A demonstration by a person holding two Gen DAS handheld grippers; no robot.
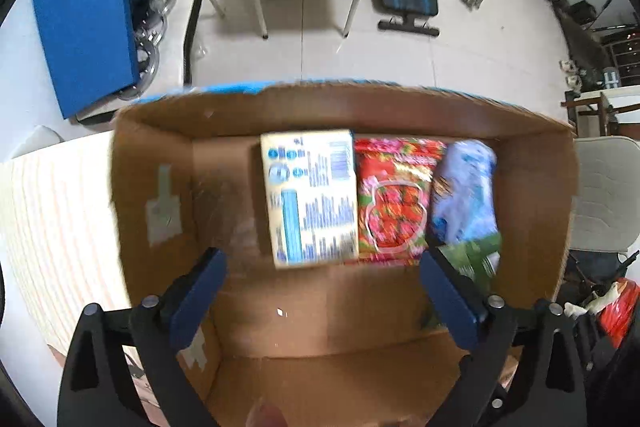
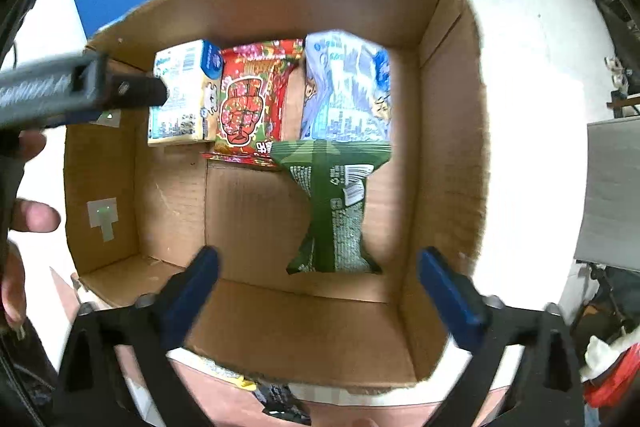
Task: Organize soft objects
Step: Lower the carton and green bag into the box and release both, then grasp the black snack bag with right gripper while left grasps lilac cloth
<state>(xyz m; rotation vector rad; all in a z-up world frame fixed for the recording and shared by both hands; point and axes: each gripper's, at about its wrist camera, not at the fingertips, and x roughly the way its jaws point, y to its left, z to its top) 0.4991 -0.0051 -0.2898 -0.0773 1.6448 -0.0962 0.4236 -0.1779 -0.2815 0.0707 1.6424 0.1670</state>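
I hold the left tool and right tool wide open, empty, above the brown cardboard box with the green foil packet.

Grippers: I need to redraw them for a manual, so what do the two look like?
Both match: the left gripper and right gripper have two flat, dark blue fingers on black angular linkage arms with silver round pivot pins. No cables, markings or sleeves show.

Inside the open brown cardboard box, a cream rectangular carton, a red printed snack packet and a pale blue plastic bag are lying side by side along the far wall, with a green foil packet lying in front of the bag.
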